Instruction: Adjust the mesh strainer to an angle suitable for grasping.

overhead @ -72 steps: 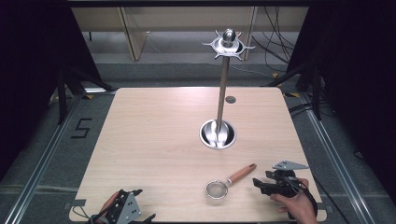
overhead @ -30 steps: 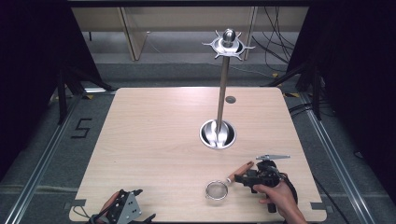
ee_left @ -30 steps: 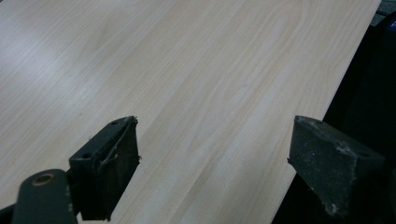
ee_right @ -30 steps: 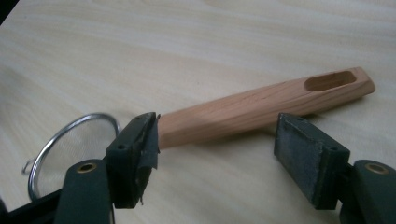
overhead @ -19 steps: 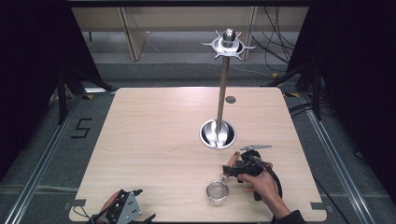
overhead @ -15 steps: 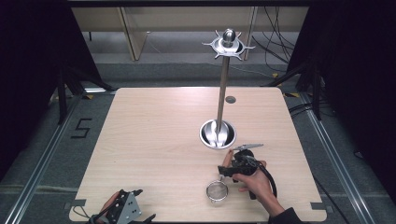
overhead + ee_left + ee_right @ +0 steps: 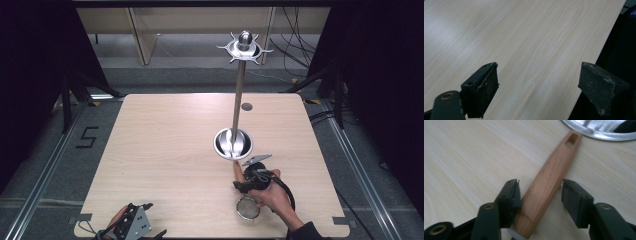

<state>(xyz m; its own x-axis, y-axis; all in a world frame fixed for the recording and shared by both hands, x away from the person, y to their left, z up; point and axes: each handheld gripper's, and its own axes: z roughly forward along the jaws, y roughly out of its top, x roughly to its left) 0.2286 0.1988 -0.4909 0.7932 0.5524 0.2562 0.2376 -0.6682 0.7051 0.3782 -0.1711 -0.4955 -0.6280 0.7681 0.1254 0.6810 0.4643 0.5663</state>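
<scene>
Strainer [image 7: 248, 206]: on counter [image 7: 165, 145], near front edge, mesh bowl toward person.
Handle [image 7: 549, 180]: long axis running away toward stand base [image 7: 233, 143].
Right tool [image 7: 539, 192]: parted, straddling handle, not yet closed.
Left tool [image 7: 537, 82]: parted, empty, well apart.

The right claw [image 7: 538, 195] has two black jaws, each ending in a blocky rectangular pad with a rough, scuffed face. Brass-coloured rivets sit at the pivots of its black linkage arms. In the high view a grey three-cornered plate [image 7: 256, 160] tops it, and a black cable [image 7: 286, 191] loops from its body back along the right hand [image 7: 272, 194], whose wrist ends in a dark sleeve [image 7: 306, 233]. The left claw [image 7: 541, 87] has matching black pads, dusty and worn, one with frayed threads at its edge, and a brass rivet on its arm. From above it carries a grey plate too.
</scene>
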